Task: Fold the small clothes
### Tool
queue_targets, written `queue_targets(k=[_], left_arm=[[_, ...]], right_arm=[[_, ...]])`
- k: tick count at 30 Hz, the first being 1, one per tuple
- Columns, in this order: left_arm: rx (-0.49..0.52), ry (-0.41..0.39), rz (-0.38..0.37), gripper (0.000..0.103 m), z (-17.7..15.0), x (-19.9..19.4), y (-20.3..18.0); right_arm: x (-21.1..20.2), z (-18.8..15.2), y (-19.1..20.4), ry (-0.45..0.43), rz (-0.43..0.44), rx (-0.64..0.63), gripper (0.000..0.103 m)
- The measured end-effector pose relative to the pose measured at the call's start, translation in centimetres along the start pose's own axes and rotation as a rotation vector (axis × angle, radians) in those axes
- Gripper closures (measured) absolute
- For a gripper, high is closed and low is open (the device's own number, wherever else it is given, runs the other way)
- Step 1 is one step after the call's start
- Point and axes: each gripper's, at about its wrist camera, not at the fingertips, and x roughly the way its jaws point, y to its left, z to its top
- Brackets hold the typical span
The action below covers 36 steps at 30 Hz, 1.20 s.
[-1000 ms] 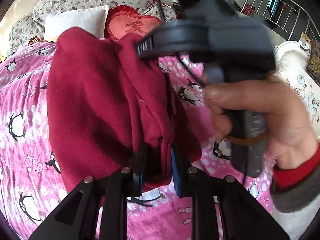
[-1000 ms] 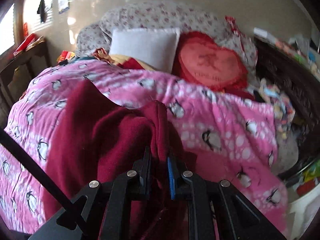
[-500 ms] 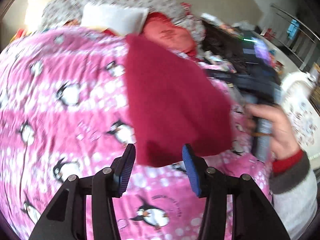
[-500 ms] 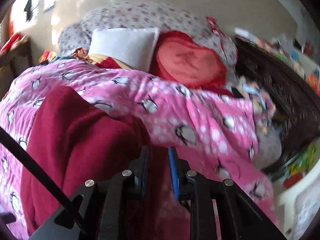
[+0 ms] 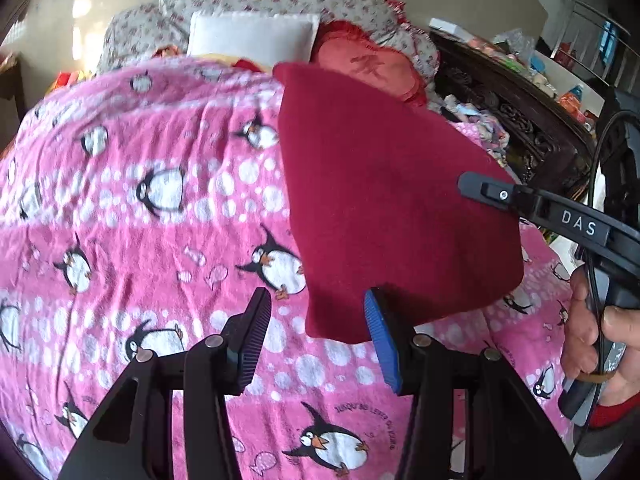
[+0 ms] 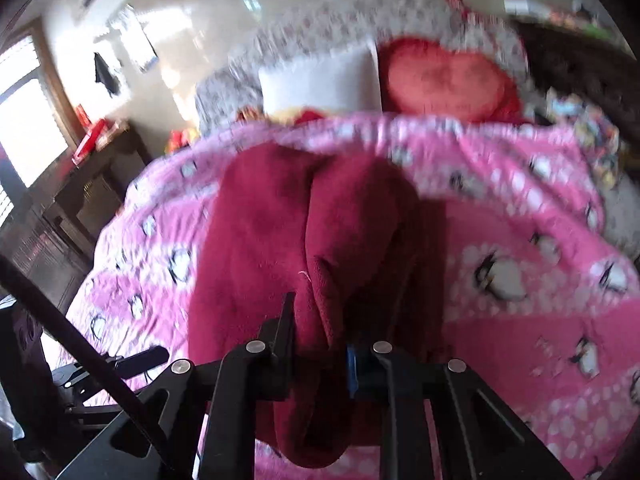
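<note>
The dark red fleece garment (image 5: pixel 392 208) lies folded on the pink penguin-print bed blanket (image 5: pixel 160 208). The left gripper (image 5: pixel 316 340) has just let go, fingers wide at the garment's six o'clock edge; the right gripper (image 6: pixel 320 336) fingers pinch its fold to carry it.

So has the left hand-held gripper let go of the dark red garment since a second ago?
Yes. The left hand-held gripper has opened off the dark red garment, whose edge now lies beyond it on the penguin blanket.

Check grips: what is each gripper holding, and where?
Right gripper is clamped on a bunched fold of the dark red garment. Left gripper holds nothing, its jaws open at the garment's near edge.
</note>
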Motion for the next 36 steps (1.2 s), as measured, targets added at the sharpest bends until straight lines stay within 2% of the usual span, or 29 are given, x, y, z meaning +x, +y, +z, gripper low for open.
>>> queue_targets(k=[2, 5, 7, 8, 9, 10, 12, 13, 17, 19, 25, 29, 31, 33, 36], left_arm=[[0.023, -0.018, 0.018, 0.038, -0.1, -0.1, -0.7], [0.049, 0.015, 0.049, 0.038, -0.4, 1.6, -1.6], [0.052, 0.044, 0.065, 0.038, -0.8, 2.8, -1.8], [0.048, 0.043, 0.074, 0.038, -0.9, 2.9, -1.8], [0.045, 0.035, 0.074, 0.038, -1.0, 2.8, -1.7], [0.046, 0.027, 0.074, 0.038, -1.0, 2.5, -1.6], [0.049, 0.015, 0.085, 0.038, -0.9, 1.9, -1.6], [0.048, 0.012, 0.089, 0.038, -0.8, 1.7, -1.5], [0.056, -0.01, 0.117, 0.038, -0.3, 0.9, -1.7], [0.073, -0.032, 0.157, 0.038, 0.2, 0.7, -1.7], [0.066, -0.051, 0.194, 0.036, 2.3, 1.8, -1.0], [0.102, -0.055, 0.211, 0.024, 3.0, 3.2, -1.3], [0.12, -0.061, 0.215, 0.021, 3.0, 3.7, -1.5], [0.114, -0.062, 0.21, 0.02, 3.0, 4.0, -1.5], [0.094, -0.056, 0.206, 0.02, 2.9, 4.0, -1.3]], right_arm=[[-0.3, -0.6, 0.0, -0.007, -0.044, -0.012, 0.083], [2.3, -2.0, -0.3, 0.049, -0.121, -0.042, 0.083], [2.9, -2.6, -0.8, 0.048, -0.119, -0.023, 0.082], [2.4, -2.6, -1.0, 0.037, -0.104, -0.01, 0.079], [1.7, -2.6, -1.2, 0.034, -0.096, 0.005, 0.07], [1.0, -2.6, -1.4, 0.032, -0.094, 0.02, 0.065], [-1.0, -2.5, -1.5, 0.002, -0.115, 0.046, 0.045], [-1.9, -2.3, -1.5, -0.024, -0.107, 0.064, 0.044], [-4.3, -0.9, -0.2, -0.129, -0.066, 0.062, 0.046], [-4.1, -0.3, 0.6, -0.143, -0.062, 0.039, 0.05], [-0.2, 1.2, 1.4, -0.109, -0.064, 0.011, 0.058], [3.4, 1.9, -0.3, -0.043, -0.17, -0.003, 0.072], [4.6, 1.9, -1.7, -0.022, -0.174, 0.016, 0.073], [5.3, 1.8, -3.1, -0.023, -0.142, 0.065, 0.073], [5.2, 1.7, -3.5, -0.029, -0.124, 0.075, 0.072]])
